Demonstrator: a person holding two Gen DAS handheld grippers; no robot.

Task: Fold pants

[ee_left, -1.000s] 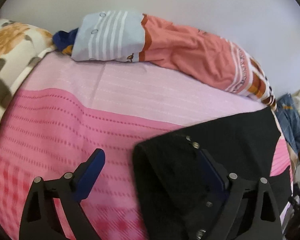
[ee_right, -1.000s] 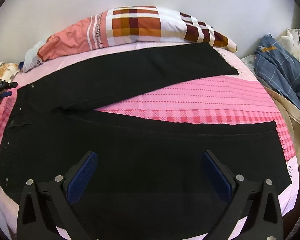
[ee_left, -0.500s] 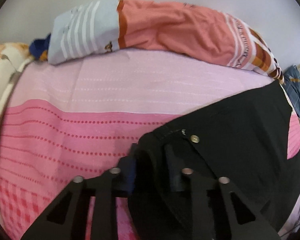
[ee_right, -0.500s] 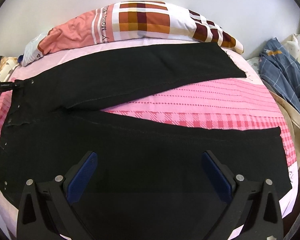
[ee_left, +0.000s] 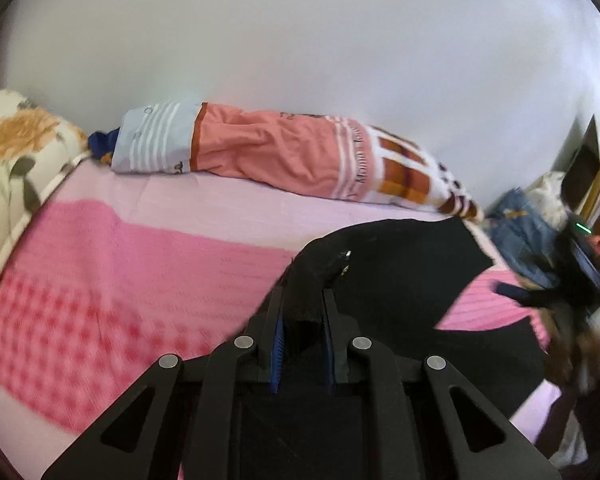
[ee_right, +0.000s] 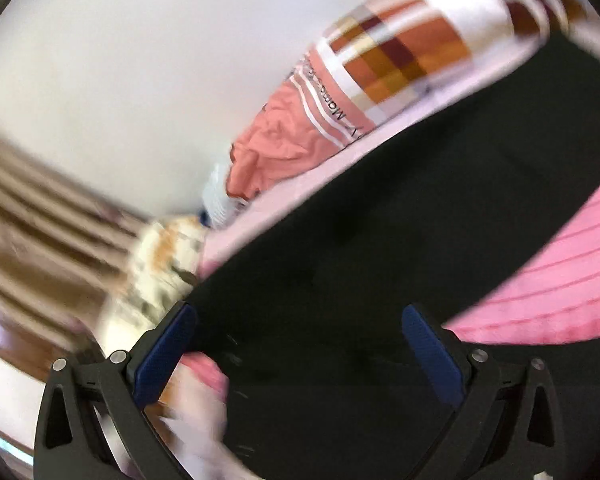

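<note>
My left claw (ee_left: 303, 312) is clamped on a bunched fold of the black pants (ee_left: 400, 264), lifted off the pink bedspread (ee_left: 120, 280) toward the bed's right side. Along the bed's far edge lies an orange patterned pillow (ee_left: 268, 152). My right claw (ee_right: 300, 340) is spread wide, gripping nothing, with the pants' fabric between its fingers (ee_right: 432, 352).
</note>
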